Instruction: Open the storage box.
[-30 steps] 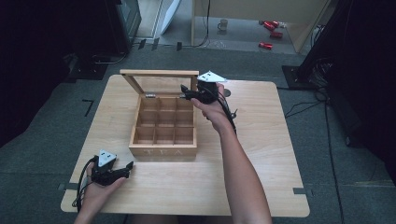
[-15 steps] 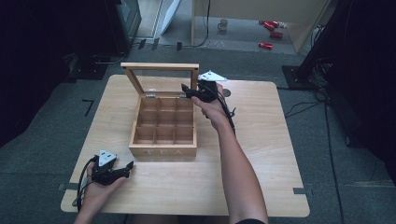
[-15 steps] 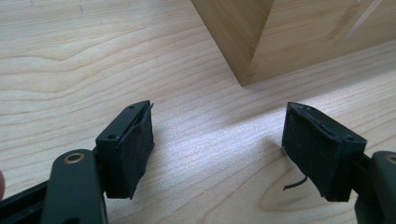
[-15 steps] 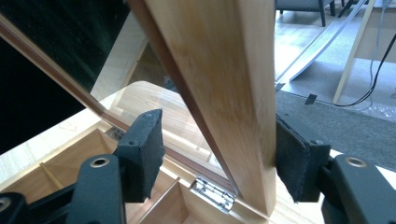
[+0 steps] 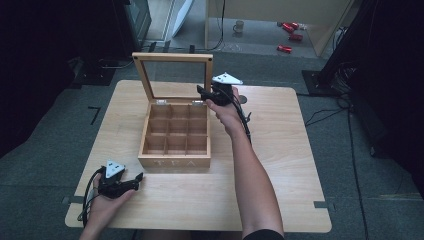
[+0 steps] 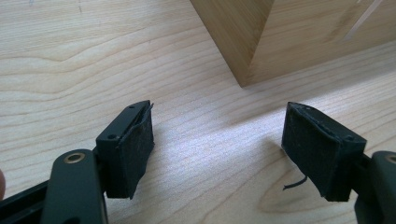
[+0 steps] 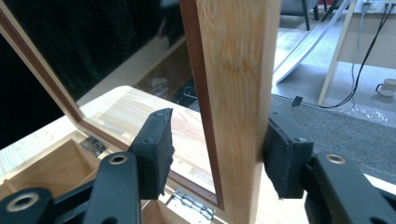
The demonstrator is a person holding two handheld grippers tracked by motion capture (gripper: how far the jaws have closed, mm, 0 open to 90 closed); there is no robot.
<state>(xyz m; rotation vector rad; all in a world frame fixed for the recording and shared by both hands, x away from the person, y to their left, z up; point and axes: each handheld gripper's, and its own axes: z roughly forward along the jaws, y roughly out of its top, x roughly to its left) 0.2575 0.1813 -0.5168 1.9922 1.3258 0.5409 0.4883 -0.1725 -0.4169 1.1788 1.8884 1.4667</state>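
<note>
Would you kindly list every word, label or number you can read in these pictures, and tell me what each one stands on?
"TEA": pale letters on the front wall of the wooden box, in the high view.
No other text is legible: the left gripper, the right gripper and the red items on the floor show no readable marks.

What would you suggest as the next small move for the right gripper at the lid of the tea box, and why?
Probably close the right gripper onto the lid's side rail. The lid of the tea box stands upright on its hinges, and in the right gripper view its frame sits between the jaws: one pad touches it, the other stands off. A firmer hold would steady the lid before moving it.
</note>
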